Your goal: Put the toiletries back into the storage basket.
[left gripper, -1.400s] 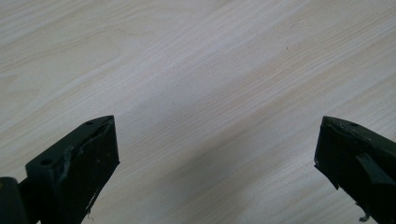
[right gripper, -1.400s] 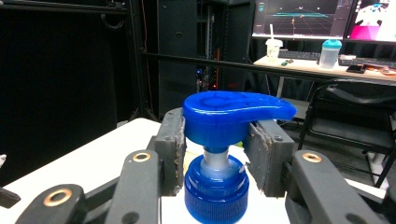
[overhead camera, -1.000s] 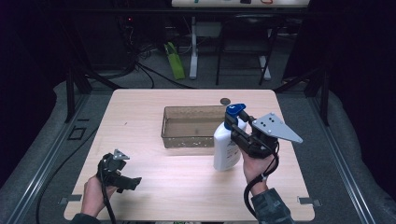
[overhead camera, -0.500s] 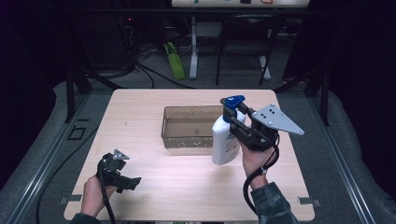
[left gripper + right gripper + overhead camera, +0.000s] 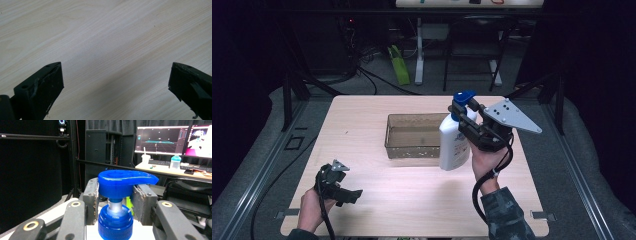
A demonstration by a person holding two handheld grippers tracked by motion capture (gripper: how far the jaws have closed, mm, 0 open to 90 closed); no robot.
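Our right gripper point(image 5: 464, 122) clamps the pump bottle point(image 5: 454, 145) at its neck—stiff but top-heavy, likely slick plastic; our left gripper point(image 5: 343, 192) hangs open, empty.

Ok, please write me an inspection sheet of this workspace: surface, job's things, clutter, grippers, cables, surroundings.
Surface: light wooden table, bare in front of the tray.
Job's things: white pump bottle with blue pump head, held upright clear of the table beside the clear plastic tray; nothing seen in the tray.
Clutter: nothing seen.
Grippers: right gripper shut on the bottle's neck under the pump head; left gripper open, low over bare wood at the near left.
Cables: one black cable trails from each gripper.
Surroundings: dark room, desk with monitors, green object on the floor.
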